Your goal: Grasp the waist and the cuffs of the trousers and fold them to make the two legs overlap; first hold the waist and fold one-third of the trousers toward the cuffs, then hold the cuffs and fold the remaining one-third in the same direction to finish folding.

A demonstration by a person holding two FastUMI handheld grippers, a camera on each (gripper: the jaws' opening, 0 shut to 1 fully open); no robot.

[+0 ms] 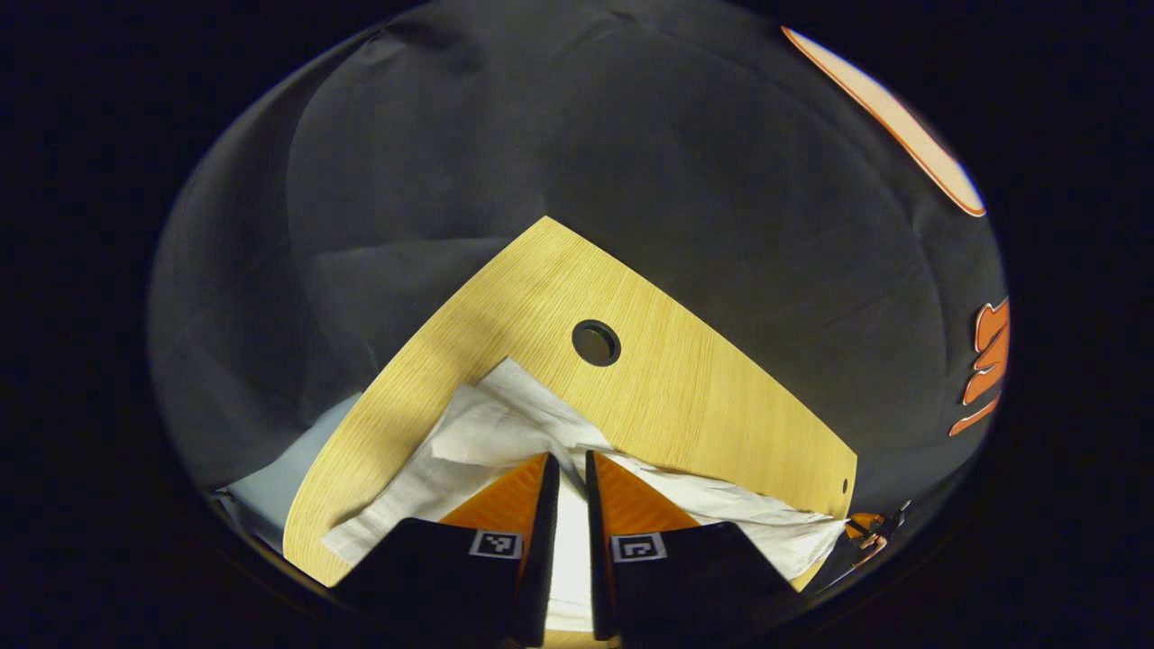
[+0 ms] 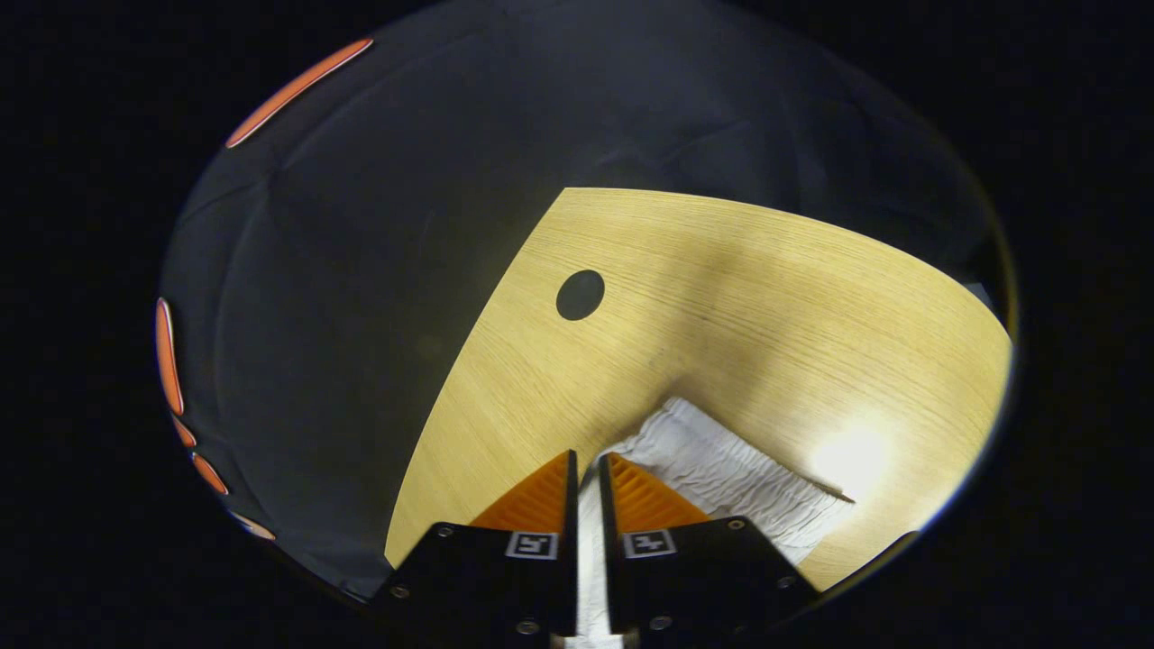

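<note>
White trousers [image 1: 487, 433] lie crumpled on a light wooden table [image 1: 685, 388]. In the left gripper view, my left gripper [image 1: 570, 460] is shut on a fold of the thin white fabric, which shows in the narrow gap between the fingers and spreads to both sides. In the right gripper view, my right gripper [image 2: 586, 461] is shut on the trousers [image 2: 721, 469] at their ribbed, gathered waistband, which runs off to the right over the table [image 2: 721, 288]. White cloth fills the slit between those fingers too.
A round dark hole [image 1: 596, 342] [image 2: 580, 295] is cut in the tabletop beyond the cloth. The table's far edges drop off against the black booth wall. A pale floor patch [image 1: 270, 478] shows past the table's left edge. A bright light glare [image 2: 852, 455] lies on the wood.
</note>
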